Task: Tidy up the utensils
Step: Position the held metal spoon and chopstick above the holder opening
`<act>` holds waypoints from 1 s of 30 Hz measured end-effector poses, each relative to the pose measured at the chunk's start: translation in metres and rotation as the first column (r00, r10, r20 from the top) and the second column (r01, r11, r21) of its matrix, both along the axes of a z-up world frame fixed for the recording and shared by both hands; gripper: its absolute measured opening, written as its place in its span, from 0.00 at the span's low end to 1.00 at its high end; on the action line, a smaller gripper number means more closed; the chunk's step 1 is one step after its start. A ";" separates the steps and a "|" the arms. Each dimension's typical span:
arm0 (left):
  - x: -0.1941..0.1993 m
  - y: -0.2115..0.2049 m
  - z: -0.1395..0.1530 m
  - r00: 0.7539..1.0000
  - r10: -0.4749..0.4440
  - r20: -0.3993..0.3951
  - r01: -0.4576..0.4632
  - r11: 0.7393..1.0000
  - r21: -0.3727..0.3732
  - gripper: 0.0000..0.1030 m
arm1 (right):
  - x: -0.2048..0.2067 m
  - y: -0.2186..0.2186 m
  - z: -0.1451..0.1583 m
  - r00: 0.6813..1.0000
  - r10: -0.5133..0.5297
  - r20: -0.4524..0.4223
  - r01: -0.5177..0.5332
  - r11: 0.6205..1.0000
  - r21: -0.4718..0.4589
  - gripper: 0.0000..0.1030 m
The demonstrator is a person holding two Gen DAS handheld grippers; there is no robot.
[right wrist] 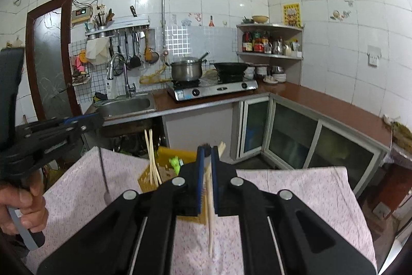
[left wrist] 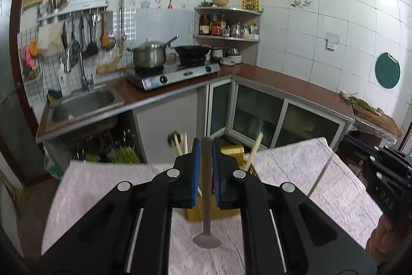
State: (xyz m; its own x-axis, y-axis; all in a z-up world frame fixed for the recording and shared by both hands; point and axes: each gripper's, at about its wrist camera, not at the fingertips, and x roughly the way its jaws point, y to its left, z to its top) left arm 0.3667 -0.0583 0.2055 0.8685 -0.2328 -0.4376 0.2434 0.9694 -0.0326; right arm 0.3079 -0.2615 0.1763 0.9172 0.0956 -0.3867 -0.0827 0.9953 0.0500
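My left claw (left wrist: 206,146) is clenched on a metal spoon (left wrist: 206,200): handle pinched between the blue pads (left wrist: 196,172), the spoon's broad end hanging out the back toward the camera, over the pink cloth on the table (left wrist: 296,166). Only the left wrist view shows the spoon properly; the right view gets my left claw (right wrist: 85,121) side-on at the left edge, with my hand (right wrist: 23,205) on its grip, and a thin dark line below it that I can't identify.

My right claw (right wrist: 208,152) is clenched on a pair of pale wooden chopsticks (right wrist: 209,213), which run back between the pads and dangle above the cloth. That grip is visible in the right wrist view alone; the left view catches just the black body of the right claw (left wrist: 386,172) at its right edge, jaws out of frame.

A yellow utensil holder (right wrist: 164,172) stands on the table at its far edge, just ahead of both claws. More chopsticks (right wrist: 152,159) lean in it, on the left side in the right view; a green item sits inside, seen from the right view only. In the left view the holder (left wrist: 233,151) is mostly hidden behind the claw.
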 end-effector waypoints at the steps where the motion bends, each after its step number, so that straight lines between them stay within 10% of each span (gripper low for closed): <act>1: 0.007 -0.002 0.007 1.000 0.000 0.005 0.000 1.000 0.001 0.07 | 0.005 0.001 0.007 1.000 0.007 0.006 -0.007 1.000 0.003 0.05; 8: 0.032 -0.011 0.024 1.000 0.002 0.022 -0.002 1.000 0.015 0.07 | 0.032 0.001 0.007 1.000 0.009 -0.012 -0.009 1.000 0.000 0.06; 19: 0.039 0.015 -0.038 0.998 0.035 -0.061 -0.037 0.999 -0.027 0.07 | 0.127 -0.070 -0.157 0.909 -0.115 -0.400 0.134 0.991 0.020 0.08; 22: 0.046 0.024 -0.052 0.994 0.054 -0.090 -0.058 0.998 -0.041 0.07 | 0.154 -0.076 -0.186 0.876 -0.121 -0.466 0.148 0.989 0.023 0.35; 30: 0.057 0.033 -0.059 0.994 0.061 -0.090 -0.064 0.998 -0.029 0.07 | 0.221 -0.075 -0.229 0.826 -0.148 -0.544 0.184 0.983 0.012 0.37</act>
